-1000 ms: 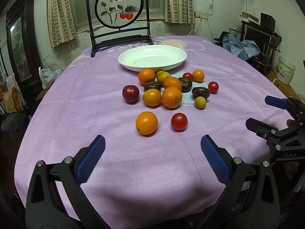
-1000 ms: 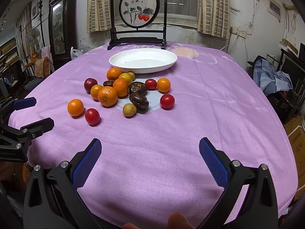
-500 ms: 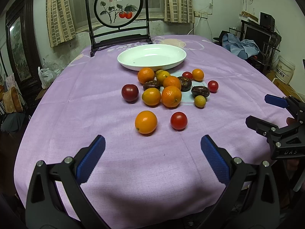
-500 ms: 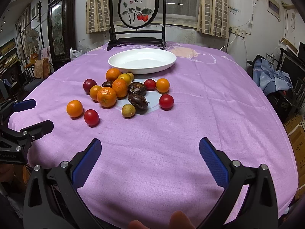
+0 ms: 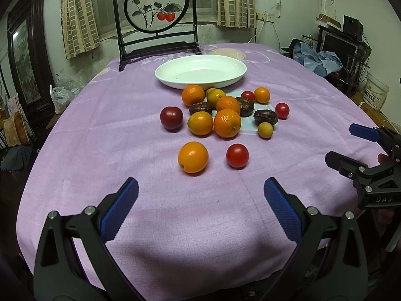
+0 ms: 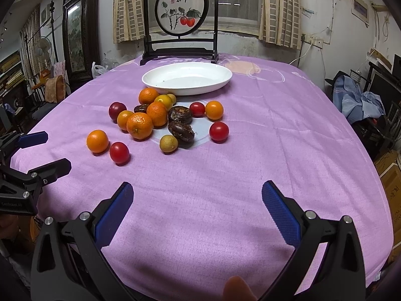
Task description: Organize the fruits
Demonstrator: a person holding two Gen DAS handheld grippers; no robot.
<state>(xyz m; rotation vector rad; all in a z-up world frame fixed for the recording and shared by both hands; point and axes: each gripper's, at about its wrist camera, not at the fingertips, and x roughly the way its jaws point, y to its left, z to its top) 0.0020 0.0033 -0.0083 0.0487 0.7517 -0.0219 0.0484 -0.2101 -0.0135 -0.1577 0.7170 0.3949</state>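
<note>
Purple-clothed tabletop (image 5: 125, 115): fruits loose at frame centre just below empty white plate (image 5: 200, 74); left tool (image 5: 200, 200) and right tool (image 6: 196, 200) both spread wide, empty; nearest orange (image 5: 193, 157) looks firm and roll-prone, so pinch across its middle, but red tomato (image 5: 237, 155) likely soft, needs light squeeze.

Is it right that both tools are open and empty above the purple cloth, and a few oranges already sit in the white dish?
Not quite. The left tool and right tool are open and empty above the purple cloth, but the white dish holds no fruit. Both wrist views show the oranges on the cloth in front of it.
</note>
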